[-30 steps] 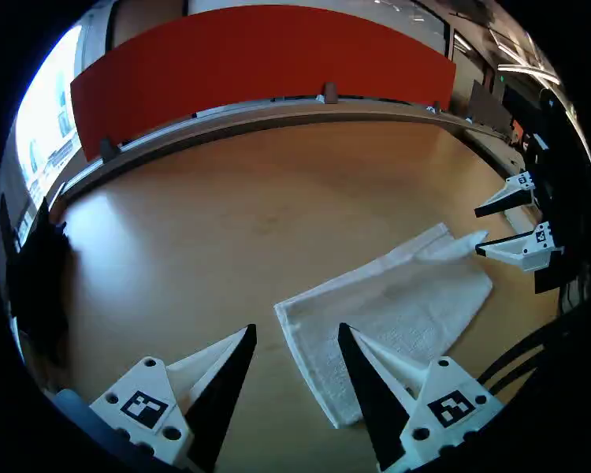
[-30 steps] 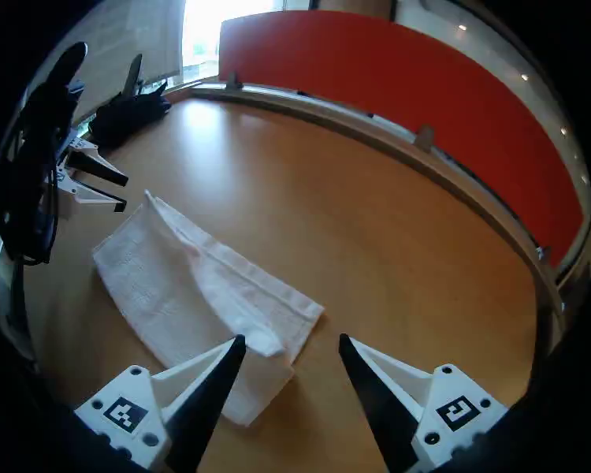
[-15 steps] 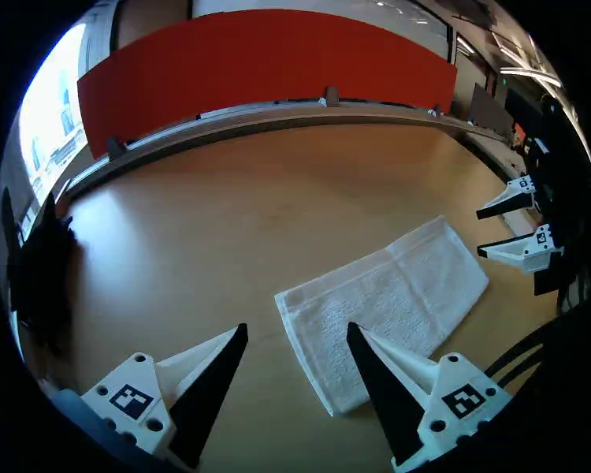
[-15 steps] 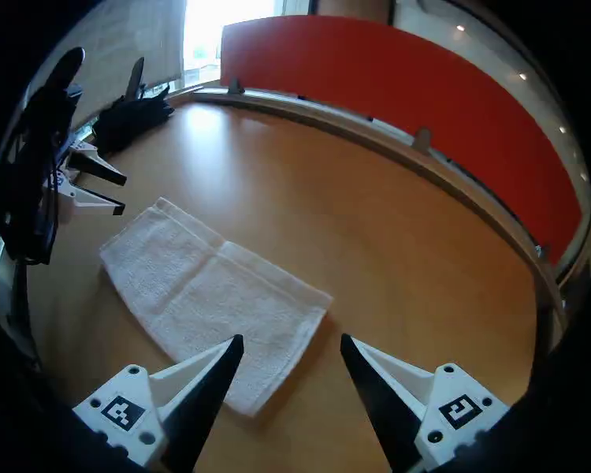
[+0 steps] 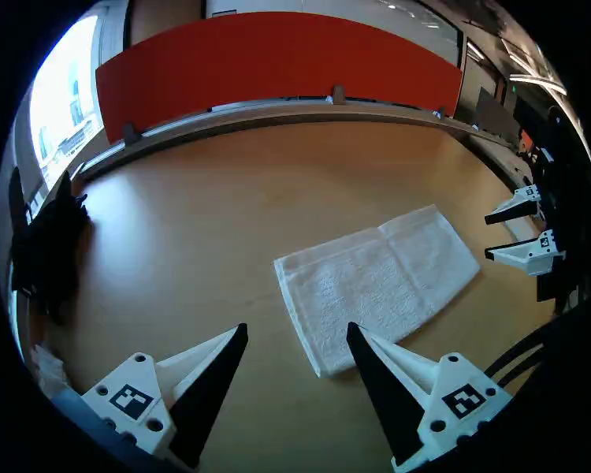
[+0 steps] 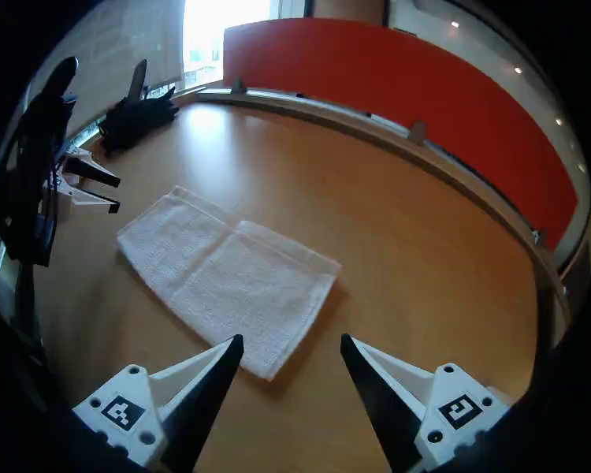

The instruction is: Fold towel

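White terry towel (image 5: 378, 288) lay flat on the wooden tabletop (image 5: 217, 197), between the red divider panel (image 5: 280, 63) and the two grippers.

**Change.** One second before, the corner of the cloth nearest the right gripper (image 6: 291, 339) was raised off the wood. Half a second before, that corner had dropped and the cloth was level. At this moment both tools had drawn back, away from the panel, leaving more bare wood around the cloth. A seam crossed the towel where one layer ended over another. The fold therefore appeared to have been laid and let go. The task was judged to be at or near its end, and any further fold would have required a fresh grasp.

**Tool and cloth.**
- **Left gripper** (image 5: 296, 327): the fingers stood apart and held nothing. It sat at one short end of the towel, on the side away from the panel, with one fingertip just over the nearest corner.
- **Right gripper:** the fingers were likewise apart and empty at the opposite end. The near corner of the cloth lay between its spread fingers.

Whether either tool touched the cloth could not be told.
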